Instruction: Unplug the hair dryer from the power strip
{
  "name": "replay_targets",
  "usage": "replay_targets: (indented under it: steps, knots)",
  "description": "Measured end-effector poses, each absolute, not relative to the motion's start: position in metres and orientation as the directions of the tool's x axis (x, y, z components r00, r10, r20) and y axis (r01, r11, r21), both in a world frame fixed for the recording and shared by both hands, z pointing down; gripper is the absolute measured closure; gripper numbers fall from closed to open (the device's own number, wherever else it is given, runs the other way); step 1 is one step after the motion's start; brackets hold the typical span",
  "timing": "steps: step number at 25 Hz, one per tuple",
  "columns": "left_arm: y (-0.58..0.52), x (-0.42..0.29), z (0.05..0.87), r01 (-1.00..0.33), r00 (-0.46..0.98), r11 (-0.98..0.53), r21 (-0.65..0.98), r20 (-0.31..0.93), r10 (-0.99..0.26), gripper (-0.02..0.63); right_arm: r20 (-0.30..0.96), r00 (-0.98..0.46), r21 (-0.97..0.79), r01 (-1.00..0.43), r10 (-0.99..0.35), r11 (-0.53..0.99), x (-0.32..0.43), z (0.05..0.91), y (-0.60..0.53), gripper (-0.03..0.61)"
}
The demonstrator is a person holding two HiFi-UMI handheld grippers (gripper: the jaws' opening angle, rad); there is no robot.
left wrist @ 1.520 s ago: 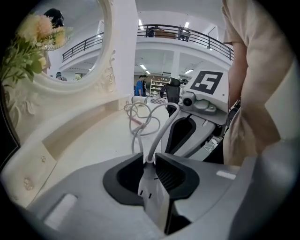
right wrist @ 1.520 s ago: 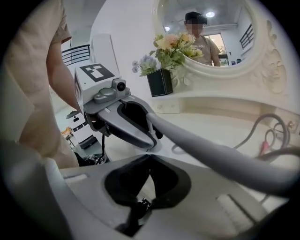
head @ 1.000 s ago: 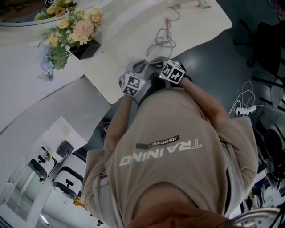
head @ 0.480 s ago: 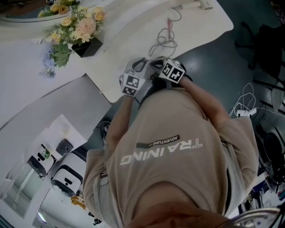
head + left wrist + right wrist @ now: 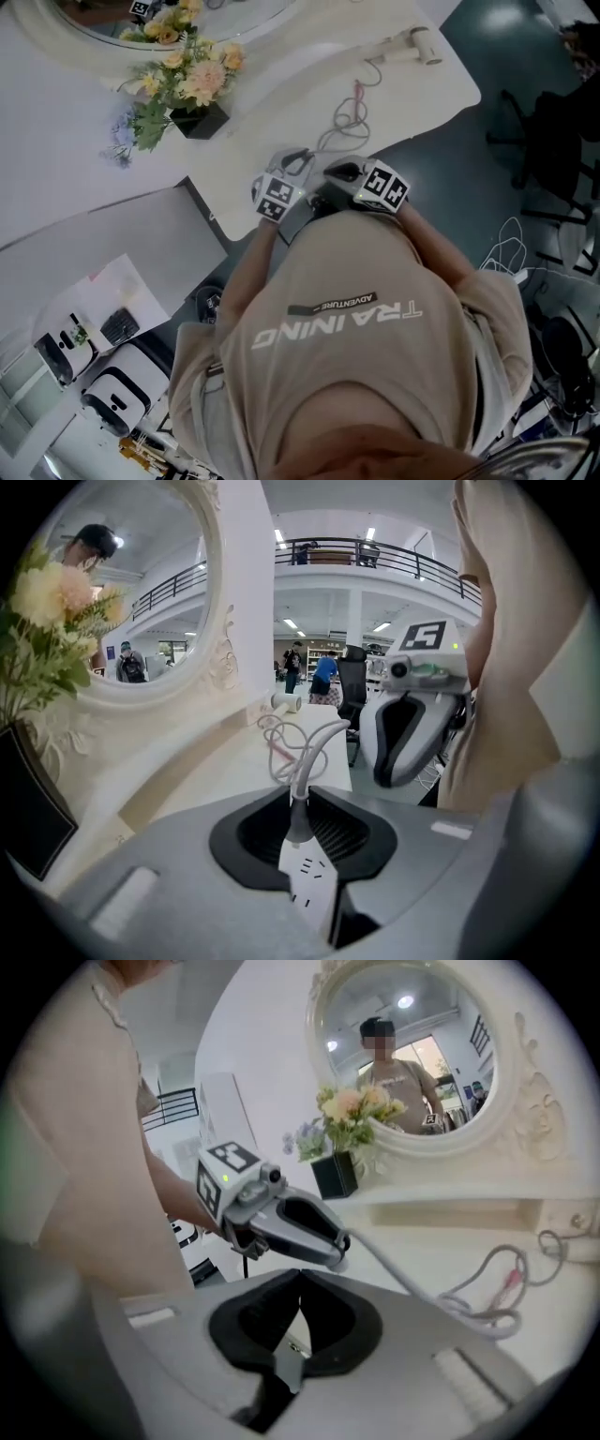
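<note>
My left gripper (image 5: 305,841) is shut on a white power strip (image 5: 311,881). A white cable (image 5: 302,752) leaves the strip's far end, runs to loops on the white table (image 5: 281,70), and on towards the hair dryer (image 5: 417,42) at the far end. My right gripper (image 5: 292,1335) is shut on a small pale grey piece, apparently the plug (image 5: 286,1361). In the head view the left gripper (image 5: 298,161) and right gripper (image 5: 339,173) hang side by side at the table's near edge, a little apart. The left gripper (image 5: 333,1239) also shows in the right gripper view.
A bunch of flowers (image 5: 183,80) in a black vase (image 5: 202,120) stands left on the table, before an ornate white mirror (image 5: 422,1054). Cable loops (image 5: 345,117) lie mid-table. Dark office chairs (image 5: 553,122) and floor cables (image 5: 511,234) are to the right.
The two grippers have drawn apart, the right one moving to the right. The head view has shifted, so the hair dryer now shows.
</note>
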State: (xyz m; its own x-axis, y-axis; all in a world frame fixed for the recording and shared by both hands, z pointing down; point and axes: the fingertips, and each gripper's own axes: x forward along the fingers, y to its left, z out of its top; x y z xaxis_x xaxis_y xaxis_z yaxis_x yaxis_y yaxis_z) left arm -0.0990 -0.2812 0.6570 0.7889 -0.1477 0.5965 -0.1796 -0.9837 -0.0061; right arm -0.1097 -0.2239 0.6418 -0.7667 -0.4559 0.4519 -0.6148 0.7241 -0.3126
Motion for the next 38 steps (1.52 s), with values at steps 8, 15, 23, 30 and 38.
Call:
replay_targets:
  steps: [8, 15, 23, 30, 38]
  knots:
    - [-0.269, -0.109, 0.641, -0.186, 0.774, -0.982, -0.032, 0.610, -0.167, 0.551, 0.286, -0.763, -0.245, -0.643, -0.579, 0.726, -0.093, 0.544, -0.233, 0.574]
    - [-0.270, -0.106, 0.615, -0.233, 0.796, -0.972, -0.033, 0.567, -0.210, 0.551, 0.214, -0.760, -0.166, -0.647, -0.613, 0.744, -0.079, 0.488, -0.249, 0.574]
    - [-0.283, -0.091, 0.580, -0.284, 0.831, -0.959, -0.022, 0.493, -0.258, 0.551, 0.076, -0.663, -0.140, -0.746, -0.744, 0.651, -0.031, 0.432, -0.280, 0.574]
    - [-0.279, -0.091, 0.567, -0.278, 0.841, -0.959, -0.043, 0.472, -0.265, 0.551, 0.089, -0.620, -0.107, -0.784, -0.779, 0.611, -0.014, 0.422, -0.287, 0.574]
    - [-0.272, -0.105, 0.567, -0.285, 0.840, -0.957, -0.052, 0.467, -0.275, 0.551, 0.099, -0.657, -0.071, -0.754, -0.747, 0.653, -0.030, 0.422, -0.276, 0.574]
